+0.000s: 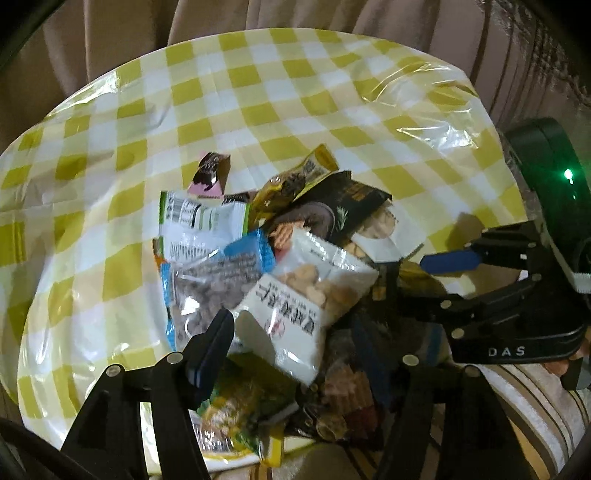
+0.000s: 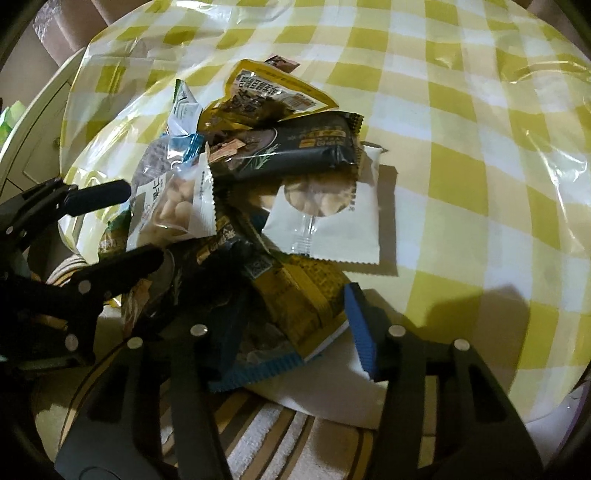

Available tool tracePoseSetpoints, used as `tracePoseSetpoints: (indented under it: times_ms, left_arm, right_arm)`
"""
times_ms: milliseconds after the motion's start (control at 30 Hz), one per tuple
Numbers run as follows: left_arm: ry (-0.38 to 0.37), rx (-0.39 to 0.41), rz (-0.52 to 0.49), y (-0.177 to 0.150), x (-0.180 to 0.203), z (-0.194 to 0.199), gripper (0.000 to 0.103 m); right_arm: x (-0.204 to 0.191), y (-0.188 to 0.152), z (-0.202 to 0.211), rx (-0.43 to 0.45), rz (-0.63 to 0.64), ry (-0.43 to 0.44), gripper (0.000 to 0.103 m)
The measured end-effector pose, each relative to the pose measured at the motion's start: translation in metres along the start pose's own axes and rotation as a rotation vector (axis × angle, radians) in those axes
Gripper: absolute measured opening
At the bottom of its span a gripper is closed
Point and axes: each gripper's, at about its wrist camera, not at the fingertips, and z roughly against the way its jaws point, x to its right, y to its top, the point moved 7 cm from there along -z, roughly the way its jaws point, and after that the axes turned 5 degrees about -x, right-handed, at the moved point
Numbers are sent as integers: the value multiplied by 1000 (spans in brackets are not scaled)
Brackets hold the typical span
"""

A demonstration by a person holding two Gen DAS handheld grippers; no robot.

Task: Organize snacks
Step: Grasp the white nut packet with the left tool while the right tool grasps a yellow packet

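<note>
Left wrist view only: pink sachet [image 1: 209, 176] fully shown, far side of snack pile [image 1: 273, 258] on checked tablecloth [image 1: 110, 155]. Left gripper [image 1: 295, 354] spread wide, ungripped, over pile. Two white nut packets: one [image 1: 314, 291] left, other [image 2: 325, 218] clear in right view. Right gripper [image 2: 291, 325] spread, gripping nothing.

A round bench [image 1: 110, 122] is standing under a yellow-and-white checked cloth with a clear plastic sheet [image 1: 424, 88] glinting over it. Beige curtains [image 1: 122, 33] are hanging in folds behind. A striped brown-and-cream cushion [image 2: 280, 424] is lying at the near edge, and pale cabinet doors [image 2: 33, 140] are showing at one side.
</note>
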Motion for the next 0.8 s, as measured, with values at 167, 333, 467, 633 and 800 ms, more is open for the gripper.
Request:
tracePoseSetpoints:
  times_ms: [167, 333, 467, 633, 800]
  left_arm:
    - [-54, -38, -11, 1, 1, -11, 43]
    - [-75, -39, -11, -2, 5, -8, 28]
    - [-103, -27, 7, -3, 5, -2, 15]
    - [-119, -24, 24, -6, 5, 1, 13]
    - [-152, 31, -10, -2, 14, 17, 34]
  right_arm:
    - [5, -5, 7, 6, -6, 16, 46]
    - [8, -14, 16, 15, -11, 29, 41]
    - [7, -20, 24, 25, -16, 44, 36]
    - [7, -28, 33, 39, -30, 57, 28]
    - [8, -32, 35, 39, -43, 65, 26]
